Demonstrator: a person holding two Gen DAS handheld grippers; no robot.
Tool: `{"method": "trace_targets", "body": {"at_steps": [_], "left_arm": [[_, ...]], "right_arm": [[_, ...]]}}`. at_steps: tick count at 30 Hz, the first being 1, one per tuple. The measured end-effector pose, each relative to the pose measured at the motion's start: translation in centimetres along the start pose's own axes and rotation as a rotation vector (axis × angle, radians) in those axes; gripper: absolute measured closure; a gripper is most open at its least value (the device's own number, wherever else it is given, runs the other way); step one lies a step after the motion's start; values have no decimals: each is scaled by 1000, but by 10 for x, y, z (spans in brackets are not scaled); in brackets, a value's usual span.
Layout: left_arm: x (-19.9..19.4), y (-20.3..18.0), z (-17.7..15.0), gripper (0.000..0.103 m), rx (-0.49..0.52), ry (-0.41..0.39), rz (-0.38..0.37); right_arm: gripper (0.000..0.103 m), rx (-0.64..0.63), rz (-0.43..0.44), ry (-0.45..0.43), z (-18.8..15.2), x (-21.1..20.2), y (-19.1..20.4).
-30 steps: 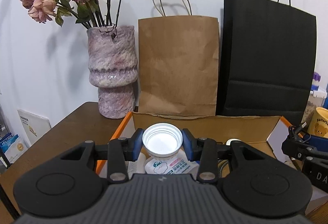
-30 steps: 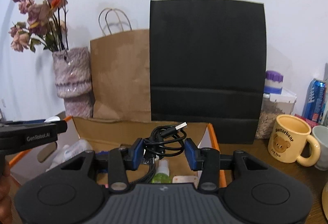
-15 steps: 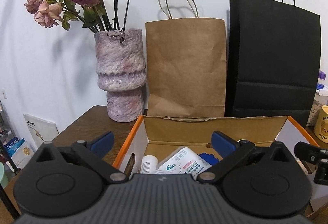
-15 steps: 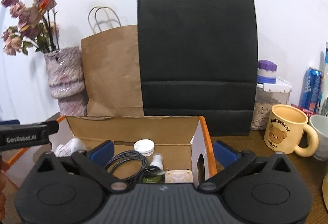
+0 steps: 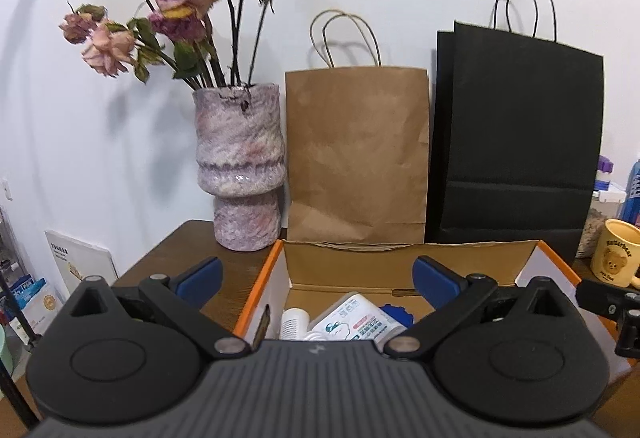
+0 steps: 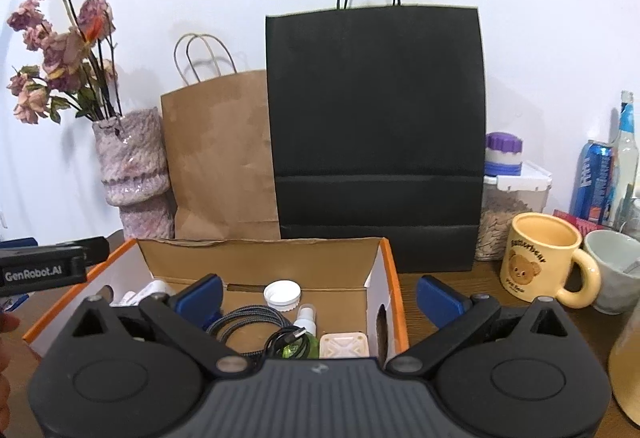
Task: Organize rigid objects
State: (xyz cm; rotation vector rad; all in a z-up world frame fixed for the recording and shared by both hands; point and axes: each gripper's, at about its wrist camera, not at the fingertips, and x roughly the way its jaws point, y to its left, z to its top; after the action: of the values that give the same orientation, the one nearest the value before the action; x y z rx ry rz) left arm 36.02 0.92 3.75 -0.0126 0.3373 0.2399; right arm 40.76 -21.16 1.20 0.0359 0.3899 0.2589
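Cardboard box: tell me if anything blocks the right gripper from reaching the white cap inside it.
Nothing visible does. The right gripper is open above the cardboard box, whose top is open; the white cap lies uncovered beyond the coiled cable.

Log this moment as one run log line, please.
left claw: open, empty | right claw: open, empty | white bottle, braided cable: in orange-edged cardboard box | stage: both released
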Motion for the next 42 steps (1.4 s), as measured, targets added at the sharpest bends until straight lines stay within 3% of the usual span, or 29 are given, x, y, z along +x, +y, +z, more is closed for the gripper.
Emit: {"method": "trace_targets", "body": {"at_steps": [11,20,28,32,42], "left_arm": [[-71,22,-9,0,-13,-28,-18],[-132,30,-32,0,32,-15,-45],[-184,43,-70,0,50,45,-63],[-209,54,-93,0,13,76,-87],[-235,62,-116,0,35,94,-87]], "right_arm": [[0,-21,-5,-56,-6,-77,-6],[0,-10,8,-83,-28,-144,-3],[0,5,26,-32,-71,-196,1],[0,11,20,-12,-92,-220,4],[0,5,24,36,-126,-250,8]]}}
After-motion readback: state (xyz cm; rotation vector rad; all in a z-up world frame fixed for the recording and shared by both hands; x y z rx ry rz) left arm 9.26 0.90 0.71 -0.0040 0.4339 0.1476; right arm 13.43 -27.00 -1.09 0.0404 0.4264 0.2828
